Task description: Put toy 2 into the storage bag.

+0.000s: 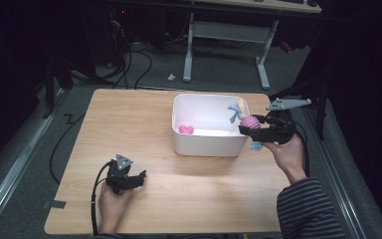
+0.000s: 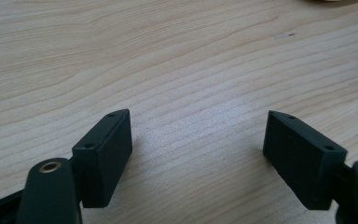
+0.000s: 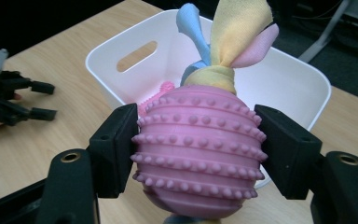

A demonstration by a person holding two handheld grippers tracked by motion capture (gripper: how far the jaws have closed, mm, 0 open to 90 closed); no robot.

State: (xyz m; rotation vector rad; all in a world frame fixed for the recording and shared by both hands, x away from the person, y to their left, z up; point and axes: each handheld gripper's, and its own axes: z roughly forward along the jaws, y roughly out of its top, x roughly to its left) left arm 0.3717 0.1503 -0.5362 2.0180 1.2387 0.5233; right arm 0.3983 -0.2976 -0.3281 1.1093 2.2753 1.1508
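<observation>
At the left of the pale wooden table (image 1: 144, 119), near its front edge, the left gripper (image 1: 140, 177) rests low over the bare boards in the person's left hand (image 1: 110, 201), a grey three-cornered plate on top and a black cable trailing back toward the table edge. In the left gripper view its 2 black jaws stand wide apart with nothing but wood grain between them.

Further right, past the middle of the table, sits the white rectangular plastic tub (image 1: 206, 144) with rounded corners and a slot handle in its end wall. Inside it, on the floor toward its left end, lies a small bright pink knobbly toy (image 1: 186, 129).

At the tub's right rim the right gripper (image 1: 243, 129) is held up off the table in the person's right hand (image 1: 288, 152), whose forearm wears a striped sleeve. Its jaws point leftward toward the tub. They are clamped on the pink ribbed rubber ball with rows of small studs (image 3: 199, 149), 1 pad pressing each side. The ball hangs just at the tub's right wall, over the rim, clear of the tabletop. Knotted cloth strips in blue, yellow and pink (image 3: 228, 35) sprout from the ball's far end, reaching over the tub's inside, and a bit of blue cloth shows below the gripper too.
</observation>
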